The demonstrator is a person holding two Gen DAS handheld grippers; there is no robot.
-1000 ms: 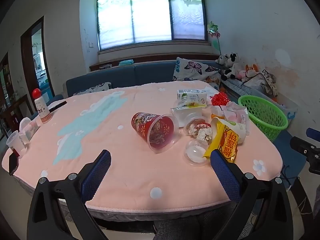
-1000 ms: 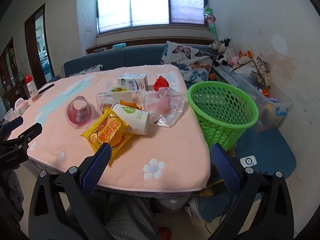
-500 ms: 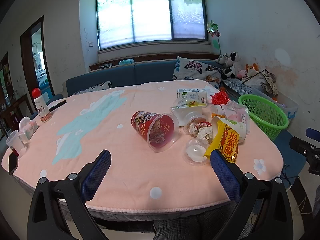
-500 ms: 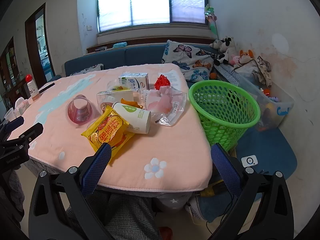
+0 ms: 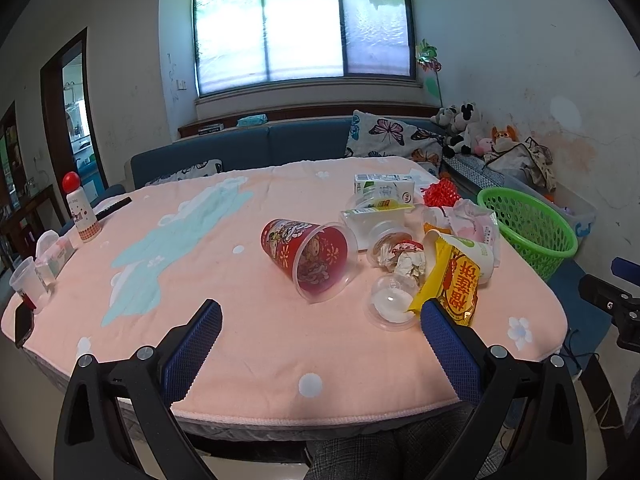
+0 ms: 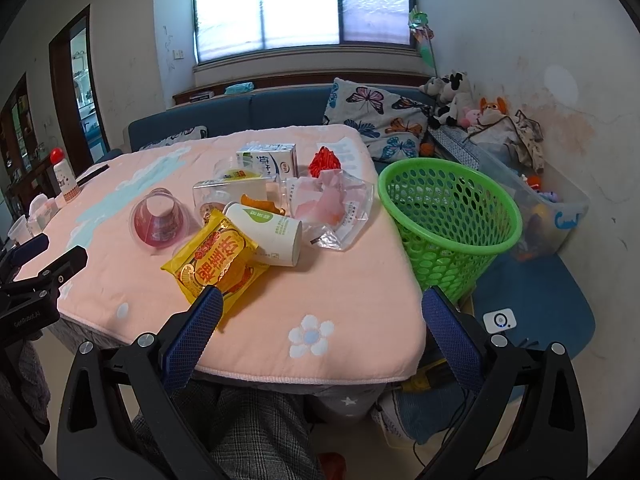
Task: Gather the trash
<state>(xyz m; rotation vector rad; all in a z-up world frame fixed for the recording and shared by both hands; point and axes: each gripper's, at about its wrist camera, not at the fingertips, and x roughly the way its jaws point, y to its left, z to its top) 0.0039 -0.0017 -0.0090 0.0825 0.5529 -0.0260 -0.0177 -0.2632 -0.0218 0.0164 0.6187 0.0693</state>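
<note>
Count on table (image 5: pixel 256 344):
- 1 red cup (image 5: pixel 310 254), on its side
- 1 white paper cup (image 6: pixel 267 233), on its side
- 1 yellow snack bag (image 6: pixel 216 262)
- 1 milk carton (image 6: pixel 268 160)
- 1 clear box (image 6: pixel 236 196)
- 1 clear dome lid (image 5: pixel 390 302)
- 1 clear cup (image 5: pixel 394 246) with crumpled paper inside
- 1 red mesh ball (image 6: pixel 325 163)
- 1 clear wrapper (image 6: pixel 336 204) with pink inside
- 1 red-capped bottle (image 5: pixel 80 208)
- 1 small plastic cup (image 5: pixel 28 284) at left edge
- 1 phone (image 5: pixel 24 325)

Beside table: 1 green basket (image 6: pixel 452 216).

Rear: 1 butterfly pillow (image 6: pixel 376 114); plush toys piled together, count unclear.

Grippers: 2.
</note>
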